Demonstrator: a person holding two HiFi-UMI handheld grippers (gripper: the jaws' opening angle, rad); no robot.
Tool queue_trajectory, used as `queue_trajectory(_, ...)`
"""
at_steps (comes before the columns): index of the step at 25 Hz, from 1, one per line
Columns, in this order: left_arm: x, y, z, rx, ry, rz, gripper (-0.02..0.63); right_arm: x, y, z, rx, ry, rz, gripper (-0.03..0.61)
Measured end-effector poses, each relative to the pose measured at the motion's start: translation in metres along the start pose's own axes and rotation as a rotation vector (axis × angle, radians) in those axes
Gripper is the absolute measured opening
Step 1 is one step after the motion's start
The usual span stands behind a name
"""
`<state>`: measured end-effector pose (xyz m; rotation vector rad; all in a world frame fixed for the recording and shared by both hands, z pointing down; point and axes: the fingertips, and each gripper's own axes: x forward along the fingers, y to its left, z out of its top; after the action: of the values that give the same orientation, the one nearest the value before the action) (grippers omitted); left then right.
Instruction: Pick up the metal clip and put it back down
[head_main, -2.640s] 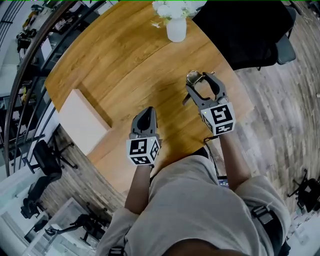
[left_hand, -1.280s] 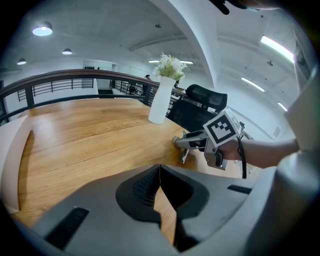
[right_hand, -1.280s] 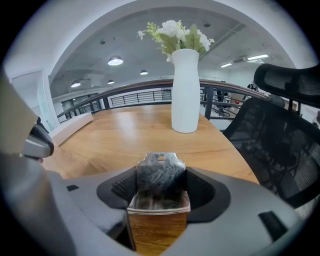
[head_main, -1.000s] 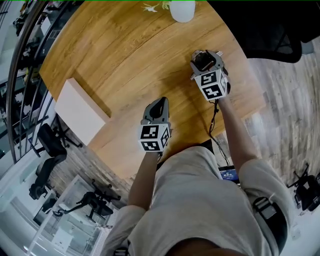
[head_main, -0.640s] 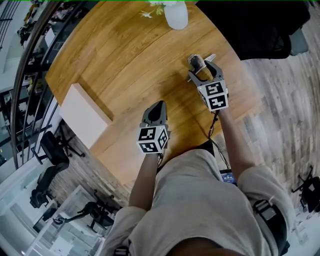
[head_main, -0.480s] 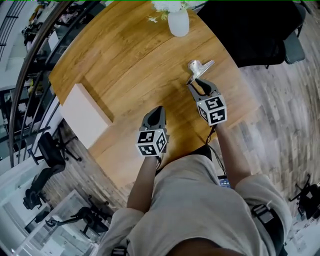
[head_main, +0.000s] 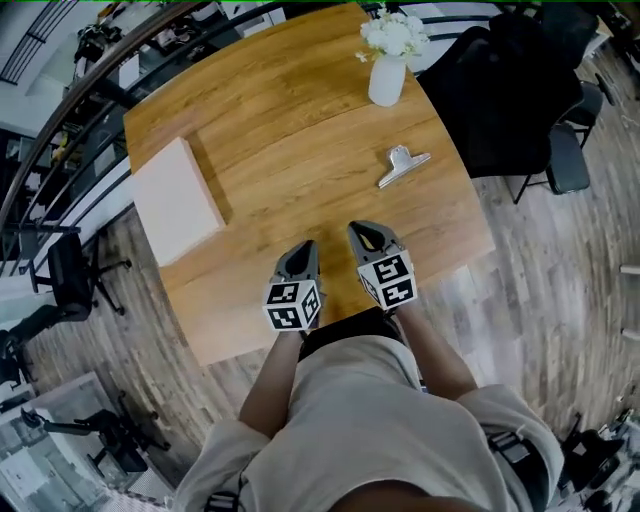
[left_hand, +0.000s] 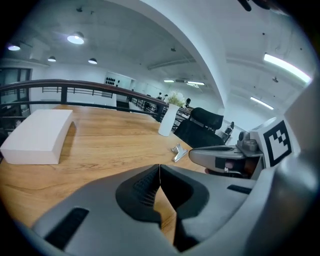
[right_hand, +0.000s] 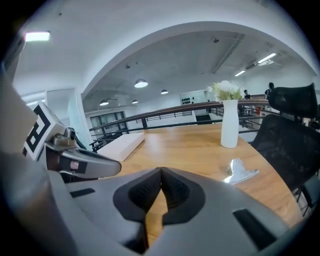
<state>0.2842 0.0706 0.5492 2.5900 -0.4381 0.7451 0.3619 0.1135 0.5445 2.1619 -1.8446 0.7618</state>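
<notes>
The metal clip (head_main: 402, 166) lies flat on the wooden table (head_main: 290, 120) near its right edge, free of both grippers; it also shows as the clip (left_hand: 178, 152) and the clip (right_hand: 241, 171). My right gripper (head_main: 366, 234) hangs over the table's near edge, well short of the clip, with its jaws having just closed and nothing between them; its tips (right_hand: 161, 172) meet. My left gripper (head_main: 302, 253) is beside it, shut and empty, tips together (left_hand: 159, 167).
A white vase with flowers (head_main: 388, 62) stands at the table's far right. A white box (head_main: 177, 198) lies at the left edge. A black office chair (head_main: 520, 90) sits just beyond the table's right side, near the clip.
The right gripper let go of the clip, which now lies on the table, then drew back toward me and shut. The left gripper also shifted back a little.
</notes>
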Motion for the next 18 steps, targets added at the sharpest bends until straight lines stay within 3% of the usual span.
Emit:
queue_trajectory(8, -0.108, 0.018, 0.005, -0.024, -0.161, 0.1, 0.025, -0.047, 0.072, 0.034, -0.083, -0.119, -0.007, 0.026)
queue_trajectory(13, -0.156, 0.005, 0.036, 0.012, -0.292, 0.095, 0.025, -0.098, 0.096, 0.072, -0.142, -0.252, -0.046, 0.026)
queue_trajectory(18, -0.191, -0.023, 0.084, 0.099, -0.42, 0.082, 0.025, -0.148, 0.097, 0.114, -0.163, -0.371, -0.099, 0.026)
